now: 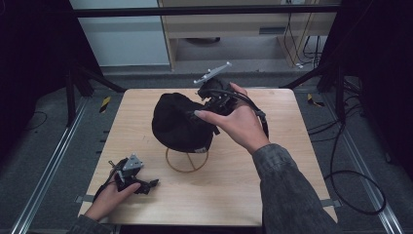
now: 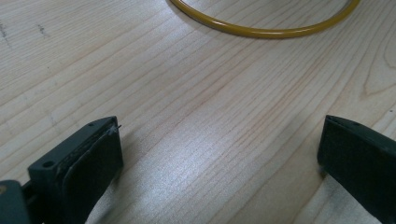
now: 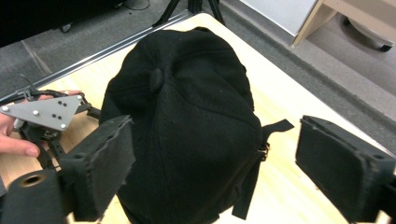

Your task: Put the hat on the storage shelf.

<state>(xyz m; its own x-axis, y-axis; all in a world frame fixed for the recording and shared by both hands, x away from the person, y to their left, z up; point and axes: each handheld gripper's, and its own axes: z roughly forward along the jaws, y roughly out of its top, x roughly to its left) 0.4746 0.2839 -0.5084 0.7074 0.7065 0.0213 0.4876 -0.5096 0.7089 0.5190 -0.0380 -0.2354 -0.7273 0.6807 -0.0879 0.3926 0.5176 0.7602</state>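
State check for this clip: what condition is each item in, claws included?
Cap: sits crown up on the stand, not gripped, back strap hanging loose.
Stand: upright on the table, its yellow base ring flat on the wood.
Left claw: open, holding nothing, low over the table by the ring.
Right claw: open, raised at the cap, jaws either side of its rear, not closed on it.

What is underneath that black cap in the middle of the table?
The black fabric cap sits on a stand whose yellow wire ring base rests on the light wooden table. A couple of thin spokes rise from the ring. The stand's upper part is covered by the cap.
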